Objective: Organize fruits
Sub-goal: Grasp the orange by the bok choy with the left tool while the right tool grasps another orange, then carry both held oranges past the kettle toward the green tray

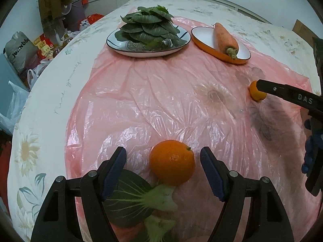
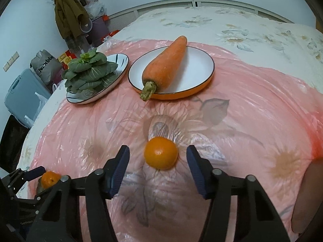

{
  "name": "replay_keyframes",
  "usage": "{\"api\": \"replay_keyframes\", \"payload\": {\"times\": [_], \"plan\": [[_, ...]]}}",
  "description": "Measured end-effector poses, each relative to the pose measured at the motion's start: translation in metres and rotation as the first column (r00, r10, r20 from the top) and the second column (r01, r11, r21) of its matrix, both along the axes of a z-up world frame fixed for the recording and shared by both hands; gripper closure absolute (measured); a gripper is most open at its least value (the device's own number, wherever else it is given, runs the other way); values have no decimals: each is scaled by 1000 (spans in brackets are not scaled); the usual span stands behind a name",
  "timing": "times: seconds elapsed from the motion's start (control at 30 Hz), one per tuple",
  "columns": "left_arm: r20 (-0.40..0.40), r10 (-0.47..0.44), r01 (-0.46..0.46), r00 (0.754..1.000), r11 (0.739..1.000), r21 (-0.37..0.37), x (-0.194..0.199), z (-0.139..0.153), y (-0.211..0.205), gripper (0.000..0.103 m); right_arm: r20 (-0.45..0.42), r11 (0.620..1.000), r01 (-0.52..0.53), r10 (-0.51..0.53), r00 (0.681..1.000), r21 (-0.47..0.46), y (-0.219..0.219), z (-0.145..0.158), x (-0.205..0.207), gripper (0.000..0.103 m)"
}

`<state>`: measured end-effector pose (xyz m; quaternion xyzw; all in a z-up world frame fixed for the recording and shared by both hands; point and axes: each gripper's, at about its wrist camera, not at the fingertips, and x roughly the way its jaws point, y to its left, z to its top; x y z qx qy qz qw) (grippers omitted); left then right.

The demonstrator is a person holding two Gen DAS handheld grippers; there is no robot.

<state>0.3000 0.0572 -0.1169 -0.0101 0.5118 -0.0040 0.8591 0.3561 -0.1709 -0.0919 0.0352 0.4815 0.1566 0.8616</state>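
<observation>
A large orange (image 1: 172,162) lies on the pink plastic sheet between the fingers of my left gripper (image 1: 163,154), which is open around it without touching. A small orange (image 2: 161,153) lies between the fingers of my right gripper (image 2: 157,152), also open and apart from it. The small orange (image 1: 256,91) and right gripper finger show at the right of the left wrist view. The large orange (image 2: 49,179) and left gripper show at the lower left of the right wrist view. A loose green leaf (image 1: 129,199) lies under the left gripper.
At the back stand a patterned plate (image 1: 115,40) piled with green leaves (image 1: 150,27) and an orange-rimmed white plate (image 2: 193,74) holding a carrot (image 2: 165,64). The pink sheet (image 1: 141,92) covers a floral cloth. Bags and boxes (image 1: 22,50) crowd the floor at left.
</observation>
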Motion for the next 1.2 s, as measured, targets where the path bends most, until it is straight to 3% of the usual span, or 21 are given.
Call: {"api": "replay_keyframes", "payload": {"times": [0.57, 1.0, 1.2], "plan": [[-5, -11, 11, 1000, 1000, 14, 4, -10, -3, 39, -35, 997, -38, 35, 999, -67, 14, -18, 11, 25], [-3, -29, 29, 1000, 999, 35, 4, -12, -2, 47, -39, 994, -37, 33, 999, -102, 17, -23, 13, 26], [3, -39, 39, 999, 998, 44, 3, -12, -4, 54, -32, 990, -40, 36, 999, -138, 20, -24, 11, 36]]}}
